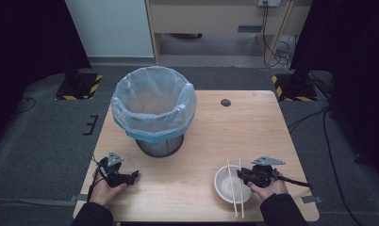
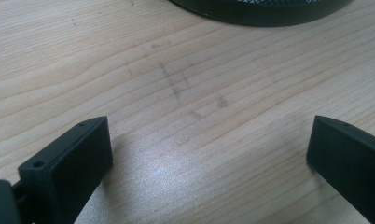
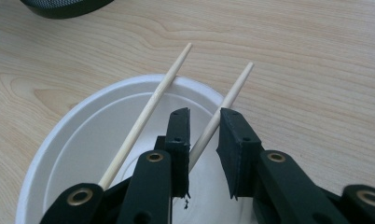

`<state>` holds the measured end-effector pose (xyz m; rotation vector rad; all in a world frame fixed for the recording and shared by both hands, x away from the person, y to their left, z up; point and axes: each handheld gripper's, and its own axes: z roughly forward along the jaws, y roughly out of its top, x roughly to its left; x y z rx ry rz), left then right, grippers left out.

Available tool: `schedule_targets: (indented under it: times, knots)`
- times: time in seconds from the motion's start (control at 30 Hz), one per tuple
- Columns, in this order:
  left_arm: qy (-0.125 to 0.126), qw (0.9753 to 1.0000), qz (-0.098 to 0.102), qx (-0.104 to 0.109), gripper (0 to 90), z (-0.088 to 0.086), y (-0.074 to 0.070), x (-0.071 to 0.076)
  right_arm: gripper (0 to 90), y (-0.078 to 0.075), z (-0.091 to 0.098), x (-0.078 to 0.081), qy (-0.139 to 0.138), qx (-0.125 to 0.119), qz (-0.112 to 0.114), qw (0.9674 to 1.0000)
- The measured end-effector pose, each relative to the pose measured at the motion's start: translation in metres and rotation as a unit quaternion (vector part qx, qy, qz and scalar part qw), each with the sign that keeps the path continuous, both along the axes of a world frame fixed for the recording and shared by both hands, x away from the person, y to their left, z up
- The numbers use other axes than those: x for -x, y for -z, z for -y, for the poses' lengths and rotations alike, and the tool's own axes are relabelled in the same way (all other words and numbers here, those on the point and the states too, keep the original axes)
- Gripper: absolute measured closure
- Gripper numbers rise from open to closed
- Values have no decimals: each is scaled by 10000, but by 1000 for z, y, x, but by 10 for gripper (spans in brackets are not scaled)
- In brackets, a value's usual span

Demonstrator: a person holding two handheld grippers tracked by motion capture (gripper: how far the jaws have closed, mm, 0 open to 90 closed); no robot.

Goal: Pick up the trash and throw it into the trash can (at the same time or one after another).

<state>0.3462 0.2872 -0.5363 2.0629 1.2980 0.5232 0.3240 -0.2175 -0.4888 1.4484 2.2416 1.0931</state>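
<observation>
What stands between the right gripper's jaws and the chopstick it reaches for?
Nothing visible does. One chopstick already lies between the jaws of the right gripper, over the white bowl; the other chopstick lies outside them.

We see two pale wooden chopsticks lying side by side across the white bowl on the worktop

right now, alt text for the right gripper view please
The right gripper has its two black jaws on either side of one wooden chopstick, above a white bowl. A second chopstick lies across the bowl's rim to the left, outside the jaws. Pale wooden table surrounds the bowl, with a dark bin base at the top edge.
</observation>
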Motion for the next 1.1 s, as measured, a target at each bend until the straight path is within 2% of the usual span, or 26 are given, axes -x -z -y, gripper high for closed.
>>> schedule_targets:
  times: [0.2, 0.43, 0.8, 1.1]
  knots:
    - [0, 10000, -1, 0, 0, 0, 0, 0, 743, 1, -1, -3, -87, 97, 36, 9999]
    - [0, 10000, 0, -1, 0, 0, 0, 0, 732, 0, 0, 2, -83, 115, -79, 9999]
    - [-1, 10000, 0, 1, 0, 0, 0, 0, 851, 0, 0, 1, -20, 184, -297, 9994]
    - [1, 10000, -1, -1, 0, 0, 0, 0, 859, 0, 2, 0, 19, 165, -374, 9992]
